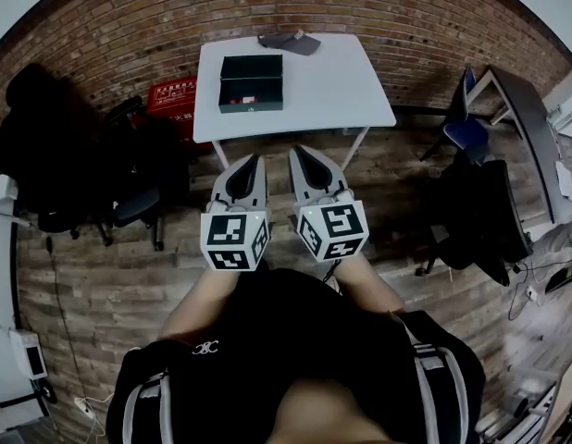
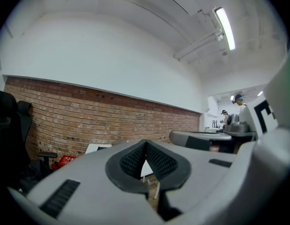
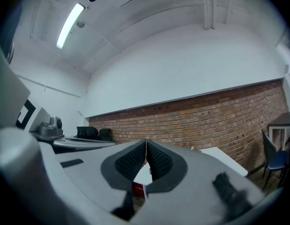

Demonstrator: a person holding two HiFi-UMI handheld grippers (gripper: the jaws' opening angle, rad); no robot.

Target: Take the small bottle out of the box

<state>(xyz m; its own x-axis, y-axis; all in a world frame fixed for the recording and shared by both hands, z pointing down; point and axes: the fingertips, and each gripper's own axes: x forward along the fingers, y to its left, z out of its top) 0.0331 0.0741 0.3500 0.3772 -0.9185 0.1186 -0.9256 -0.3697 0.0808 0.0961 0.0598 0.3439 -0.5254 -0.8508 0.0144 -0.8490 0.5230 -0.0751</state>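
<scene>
A dark open box (image 1: 251, 82) sits on the left part of a white table (image 1: 332, 86) by the brick wall. A small red and white thing (image 1: 248, 100) shows inside it near the front; it is too small to tell as a bottle. Both grippers are held close to the person's body, well short of the table and over the wooden floor. My left gripper (image 1: 253, 159) (image 2: 146, 142) is shut with nothing between its pads. My right gripper (image 1: 298, 151) (image 3: 146, 141) is likewise shut and empty. Both point toward the table.
A dark flat object (image 1: 291, 41) lies at the table's far edge. A red crate (image 1: 175, 97) stands on the floor left of the table. Black chairs (image 1: 129, 192) crowd the left, a blue chair (image 1: 466, 129) and dark chairs (image 1: 485, 215) the right. People stand far off (image 2: 236, 102).
</scene>
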